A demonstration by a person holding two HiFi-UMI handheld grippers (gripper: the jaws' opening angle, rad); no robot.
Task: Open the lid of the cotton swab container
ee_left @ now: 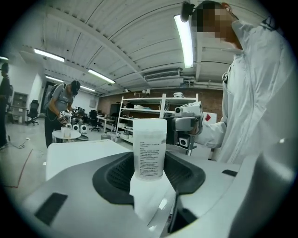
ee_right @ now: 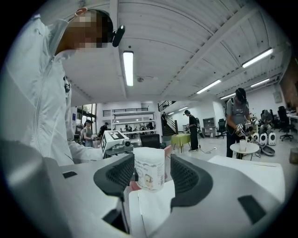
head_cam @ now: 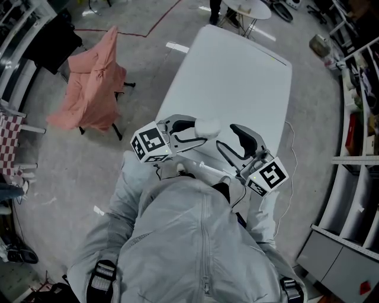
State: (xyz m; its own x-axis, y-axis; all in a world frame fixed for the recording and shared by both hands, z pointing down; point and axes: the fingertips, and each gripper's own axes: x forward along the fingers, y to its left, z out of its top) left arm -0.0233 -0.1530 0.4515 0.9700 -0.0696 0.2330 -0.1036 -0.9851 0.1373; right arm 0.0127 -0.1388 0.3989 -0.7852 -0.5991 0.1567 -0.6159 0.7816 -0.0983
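Observation:
The cotton swab container (head_cam: 207, 126) is a small white tub with a printed label. It is held in the air above the near end of the white table (head_cam: 237, 71). My left gripper (head_cam: 203, 132) is shut on it; in the left gripper view the container (ee_left: 149, 148) stands upright between the dark pads of the left gripper (ee_left: 149, 173). My right gripper (head_cam: 237, 145) is open, just right of the tub and pointing at it. In the right gripper view the container (ee_right: 149, 167) shows with a gap on both sides between the pads of the right gripper (ee_right: 152, 176). A pinkish edge shows behind it.
A chair draped in pink cloth (head_cam: 95, 89) stands on the floor to the left of the table. Shelving (head_cam: 355, 118) runs along the right wall. A small round table (head_cam: 246, 9) stands beyond the far end. Other people (ee_left: 63, 109) stand in the background.

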